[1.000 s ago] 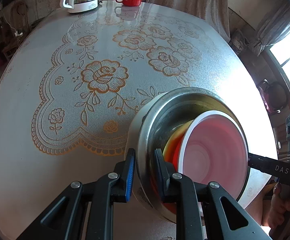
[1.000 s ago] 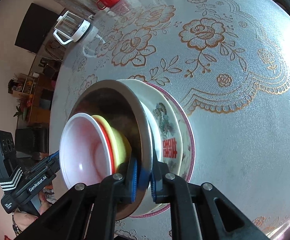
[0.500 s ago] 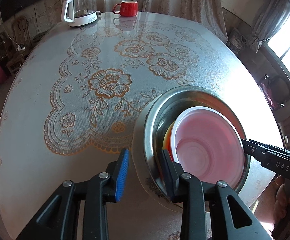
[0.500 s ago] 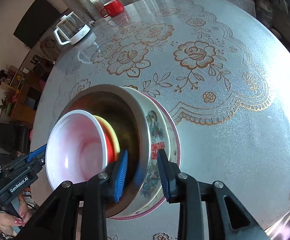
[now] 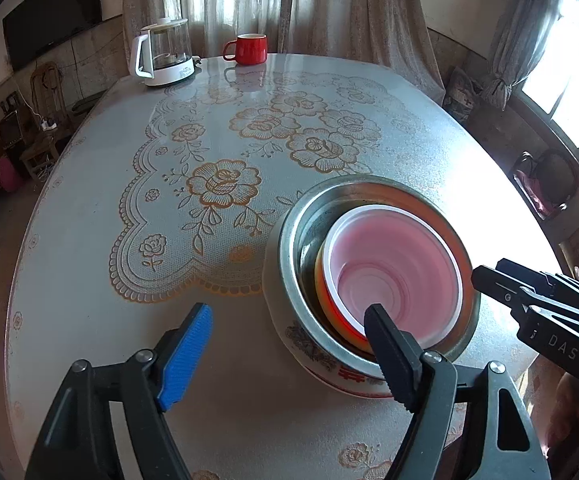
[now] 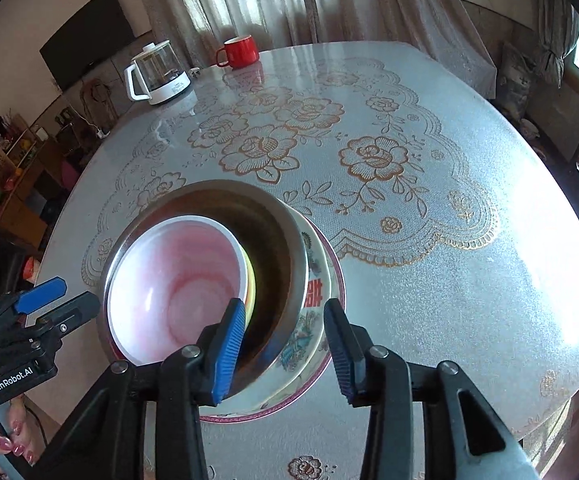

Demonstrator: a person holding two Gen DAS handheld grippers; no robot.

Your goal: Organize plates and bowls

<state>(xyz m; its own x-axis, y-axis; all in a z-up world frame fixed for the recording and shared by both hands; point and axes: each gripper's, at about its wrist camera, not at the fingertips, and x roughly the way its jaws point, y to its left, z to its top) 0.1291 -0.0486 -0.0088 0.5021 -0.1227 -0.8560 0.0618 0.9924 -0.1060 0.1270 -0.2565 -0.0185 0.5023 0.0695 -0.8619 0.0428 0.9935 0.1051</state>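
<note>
One nested bowl stack (image 5: 373, 280), one kettle (image 5: 165, 56), one mug (image 5: 249, 49)

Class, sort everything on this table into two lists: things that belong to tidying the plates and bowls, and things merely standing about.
Belongs to the job:
pink bowl
yellow bowl
steel bowl
patterned bowl
plate

Just standing about:
kettle
red mug

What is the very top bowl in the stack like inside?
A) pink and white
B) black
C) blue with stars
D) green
A: the innermost bowl, sitting on top inside the metal bowl, has a white rim and a pale pink inside, as the right wrist view shows too.
</note>
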